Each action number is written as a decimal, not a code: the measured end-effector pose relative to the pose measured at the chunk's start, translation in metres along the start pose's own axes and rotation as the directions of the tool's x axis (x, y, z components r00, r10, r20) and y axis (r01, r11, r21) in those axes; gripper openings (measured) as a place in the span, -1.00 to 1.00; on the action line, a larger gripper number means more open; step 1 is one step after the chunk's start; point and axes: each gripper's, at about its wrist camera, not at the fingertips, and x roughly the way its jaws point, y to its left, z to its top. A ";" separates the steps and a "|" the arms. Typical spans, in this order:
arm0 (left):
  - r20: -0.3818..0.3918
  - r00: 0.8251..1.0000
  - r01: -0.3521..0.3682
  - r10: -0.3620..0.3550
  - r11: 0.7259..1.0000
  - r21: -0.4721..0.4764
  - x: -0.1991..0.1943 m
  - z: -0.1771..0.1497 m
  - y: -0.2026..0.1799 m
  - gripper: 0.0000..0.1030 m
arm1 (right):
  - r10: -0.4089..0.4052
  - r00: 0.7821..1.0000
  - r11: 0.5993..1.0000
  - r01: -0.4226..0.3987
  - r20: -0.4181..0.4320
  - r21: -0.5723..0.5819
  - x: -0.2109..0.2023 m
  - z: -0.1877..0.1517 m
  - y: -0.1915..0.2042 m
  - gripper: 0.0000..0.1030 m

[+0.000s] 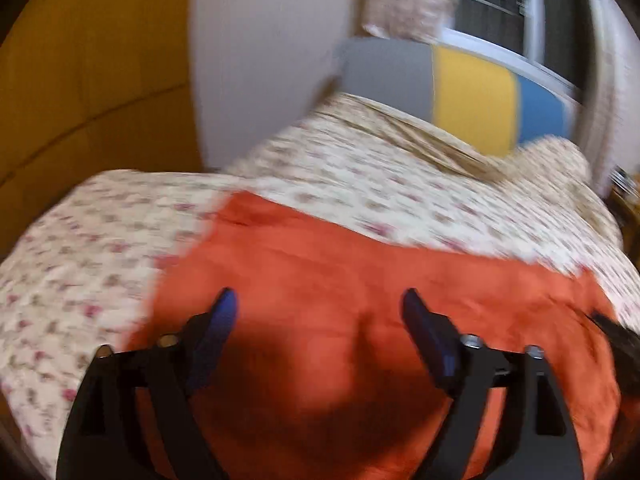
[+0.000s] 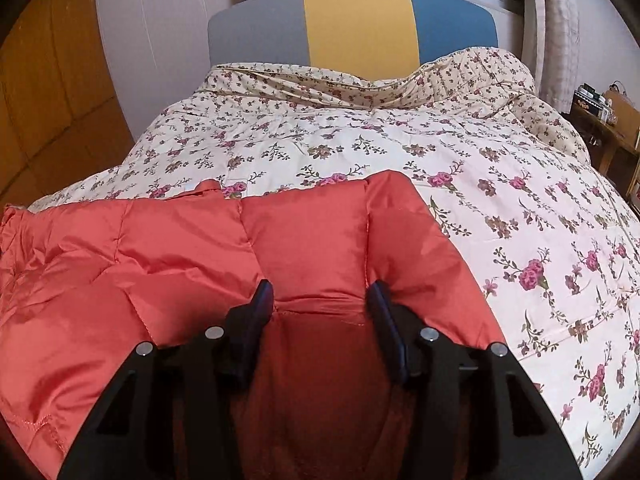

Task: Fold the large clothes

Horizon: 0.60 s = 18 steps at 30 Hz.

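Orange-red quilted jacket (image 2: 192, 256) lay spread on the bed, on top of a floral quilt (image 2: 440, 152), at the near end, well away from the headboard (image 2: 356, 28). Headboard in three panels: grey, yellow, blue. Window and curtain behind it; wooden wardrobe (image 2: 52, 80) on the left side of the view; small wooden stand with clutter at the far right.

Right gripper (image 2: 320, 300): jaws clenched on a padded fold of the jacket, the fabric bunched between both blue pads and bulging up past the tips. Darker lining showed below the fold, between the gripper's arms.

Left gripper (image 1: 320, 306): jaws released and spread wide, nothing between them. It hovered over the jacket (image 1: 340, 280), pads not seen touching the cloth. This view was heavily motion-blurred; the jacket read only as a flat orange mass on the quilt (image 1: 80, 248), with a shadow under the gripper. A dark object showed at the right edge of the left view; I could not tell what it was.
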 end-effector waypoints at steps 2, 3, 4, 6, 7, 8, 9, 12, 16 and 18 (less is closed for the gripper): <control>-0.029 0.998 -0.061 0.059 0.996 -0.067 0.014 0.003 0.023 0.71 | -0.002 1.000 1.000 0.002 0.000 -0.002 0.000 0.000 0.001 -0.02; -0.054 0.995 -0.086 0.081 0.992 -0.088 0.022 0.002 0.031 0.71 | -0.001 1.000 1.000 0.001 0.001 -0.001 0.000 0.000 0.002 -0.02; -0.103 0.991 -0.099 0.087 0.988 -0.120 0.036 -0.004 0.044 0.71 | -0.001 1.000 1.000 0.001 0.001 -0.002 0.000 0.000 0.002 -0.02; -0.167 0.986 -0.054 0.019 0.977 -0.205 0.056 -0.018 0.061 0.83 | 0.000 1.000 1.000 0.000 0.002 -0.004 0.000 0.000 0.002 -0.02; -0.170 0.985 -0.045 0.006 0.974 -0.222 0.059 -0.023 0.064 0.85 | -0.001 1.000 1.000 0.001 0.003 -0.004 0.000 0.000 0.003 -0.02; -0.165 0.986 -0.042 0.004 0.973 -0.228 0.061 -0.025 0.064 0.88 | 0.000 1.000 1.000 0.000 0.002 -0.003 0.000 0.000 0.003 -0.02; -0.168 0.986 -0.044 0.006 0.973 -0.225 0.065 -0.027 0.063 0.92 | 0.000 1.000 1.000 0.000 0.001 -0.003 0.000 0.000 0.003 -0.02; -0.207 0.978 -0.020 -0.031 0.970 -0.241 0.079 -0.029 0.064 0.94 | -0.001 1.000 1.000 0.001 0.002 -0.004 0.000 0.000 0.003 -0.02; -0.212 0.976 -0.003 -0.054 0.966 -0.259 0.081 -0.028 0.065 0.94 | -0.001 1.000 1.000 0.001 0.000 -0.004 -0.001 0.000 0.003 -0.02; -0.212 0.976 -0.005 -0.053 0.965 -0.262 0.077 -0.026 0.065 0.94 | 0.006 1.000 1.000 -0.006 0.000 0.000 -0.001 0.001 0.002 -0.02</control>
